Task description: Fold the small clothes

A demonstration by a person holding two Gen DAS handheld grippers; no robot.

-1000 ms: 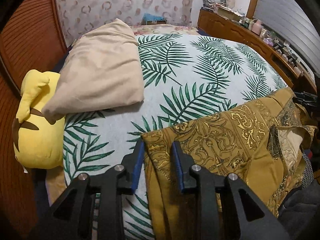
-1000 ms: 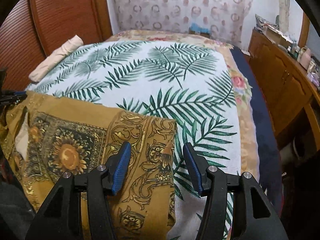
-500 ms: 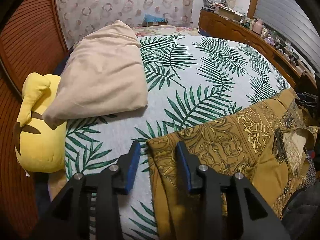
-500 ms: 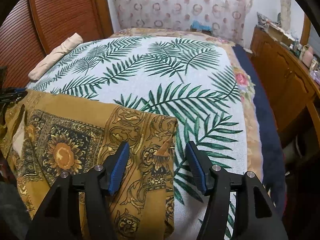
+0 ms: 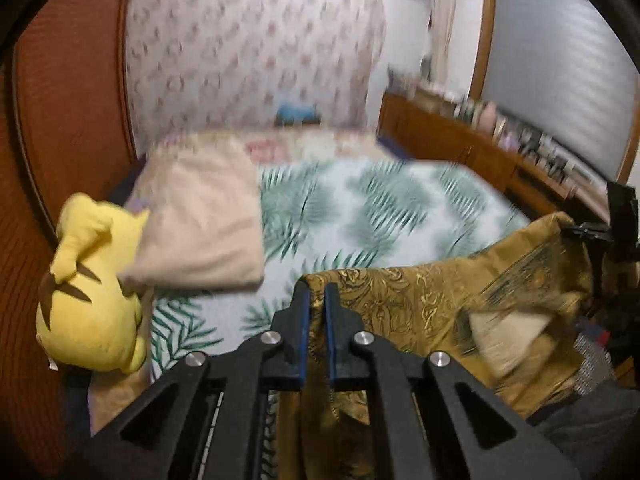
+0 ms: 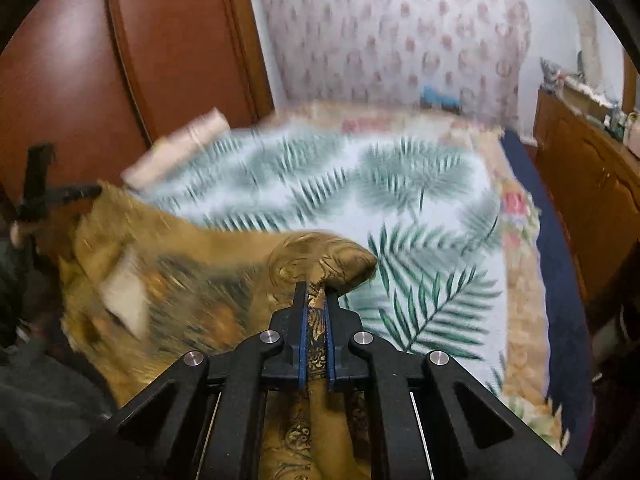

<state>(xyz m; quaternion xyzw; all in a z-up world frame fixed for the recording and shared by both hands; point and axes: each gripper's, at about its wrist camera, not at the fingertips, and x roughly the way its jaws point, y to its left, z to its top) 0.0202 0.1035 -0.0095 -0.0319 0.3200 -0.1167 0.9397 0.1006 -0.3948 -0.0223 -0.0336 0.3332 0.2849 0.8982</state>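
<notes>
At six o'clock, left gripper [image 5: 316,300] and right gripper [image 6: 316,298] pinch gold garment [image 5: 420,308] corners; soft, light, drapes, so corners suit.

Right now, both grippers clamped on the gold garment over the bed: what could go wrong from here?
1. Thin bite: the left gripper pinches only an edge of the garment, so it may slip out.
2. The right gripper clamps a bunched lump, so the fold could come out creased.
3. The garment hangs slack between the grippers, and the pillow lies close on the left, where a swing might snag it.
</notes>
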